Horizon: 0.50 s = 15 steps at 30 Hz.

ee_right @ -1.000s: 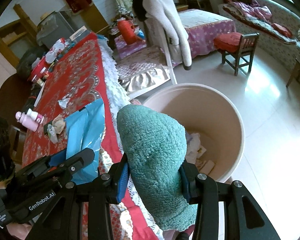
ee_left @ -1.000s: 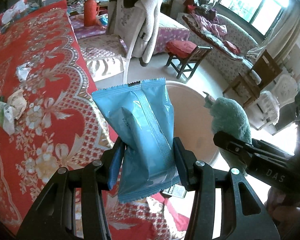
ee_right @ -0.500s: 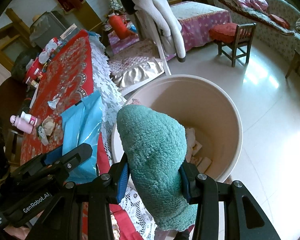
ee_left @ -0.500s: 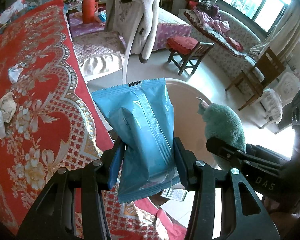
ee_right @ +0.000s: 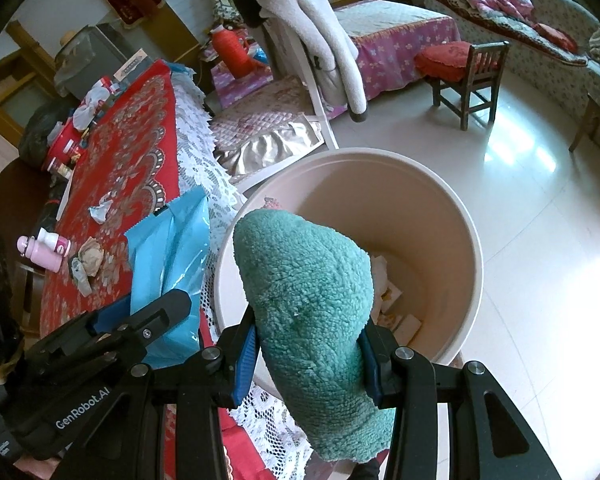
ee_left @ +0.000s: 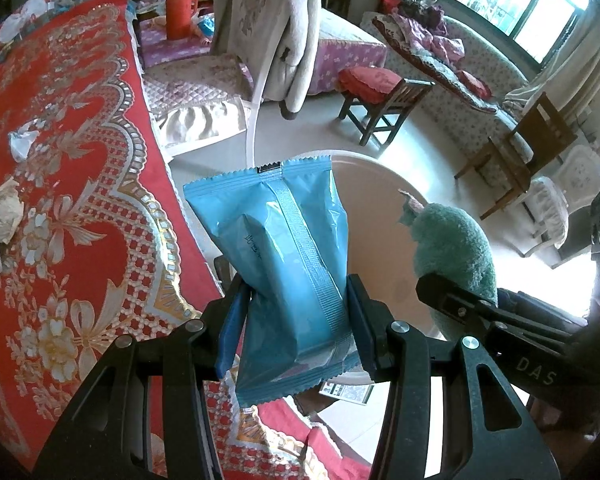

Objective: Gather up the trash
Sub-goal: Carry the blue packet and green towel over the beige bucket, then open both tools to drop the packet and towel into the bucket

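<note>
My left gripper [ee_left: 296,316] is shut on a sealed blue plastic packet [ee_left: 284,256], held upright over the table's edge beside the beige bin [ee_left: 384,216]. My right gripper [ee_right: 308,344] is shut on a fuzzy teal cloth [ee_right: 308,300], which hangs over the near rim of the bin [ee_right: 472,240]. Paper scraps and cartons lie at the bin's bottom [ee_right: 396,312]. In the right wrist view the blue packet [ee_right: 172,256] and the left gripper's finger [ee_right: 156,312] show at the left. The teal cloth [ee_left: 452,244] shows at the right of the left wrist view.
A red patterned tablecloth [ee_left: 60,200] covers the table, with crumpled paper wads [ee_left: 6,208] [ee_left: 22,142] on it. A pink bottle [ee_right: 44,248] lies near the table's far side. A white chair draped with a coat [ee_right: 312,28], a small wooden stool [ee_right: 468,76] and a sofa stand on the floor beyond.
Both grippers have sunk a little and drifted off the table toward the bin, so the bin looks larger and nearer. Both grips are unchanged.
</note>
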{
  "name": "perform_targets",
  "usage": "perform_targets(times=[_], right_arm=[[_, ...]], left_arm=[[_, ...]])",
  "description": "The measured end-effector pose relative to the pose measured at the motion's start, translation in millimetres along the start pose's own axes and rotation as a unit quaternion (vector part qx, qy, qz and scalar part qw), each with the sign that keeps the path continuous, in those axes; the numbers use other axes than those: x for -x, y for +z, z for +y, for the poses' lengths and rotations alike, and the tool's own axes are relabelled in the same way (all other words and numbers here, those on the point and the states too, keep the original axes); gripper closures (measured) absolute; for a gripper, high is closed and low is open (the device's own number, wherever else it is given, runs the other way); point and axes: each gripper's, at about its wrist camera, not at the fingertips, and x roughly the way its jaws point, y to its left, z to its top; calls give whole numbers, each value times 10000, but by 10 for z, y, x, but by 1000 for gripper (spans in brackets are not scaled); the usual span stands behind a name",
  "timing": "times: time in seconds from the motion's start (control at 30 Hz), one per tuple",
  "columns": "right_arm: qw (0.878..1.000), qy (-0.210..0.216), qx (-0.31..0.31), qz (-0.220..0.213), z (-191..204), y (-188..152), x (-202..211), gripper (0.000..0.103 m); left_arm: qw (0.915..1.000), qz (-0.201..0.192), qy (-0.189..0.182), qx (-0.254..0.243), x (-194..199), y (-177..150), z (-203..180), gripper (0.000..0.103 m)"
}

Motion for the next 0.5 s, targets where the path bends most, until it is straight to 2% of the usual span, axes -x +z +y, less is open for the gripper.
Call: perform_targets(times=[0.37, 0.5], right_arm=[[9998, -173, -67, 107, -103, 18, -99, 61], [9996, -215, -125, 106, -137, 27, -133, 58]], left_arm=[[9996, 188, -185, 107, -136, 10, 8, 56], [9988, 230, -390, 193, -151, 25, 16, 52]])
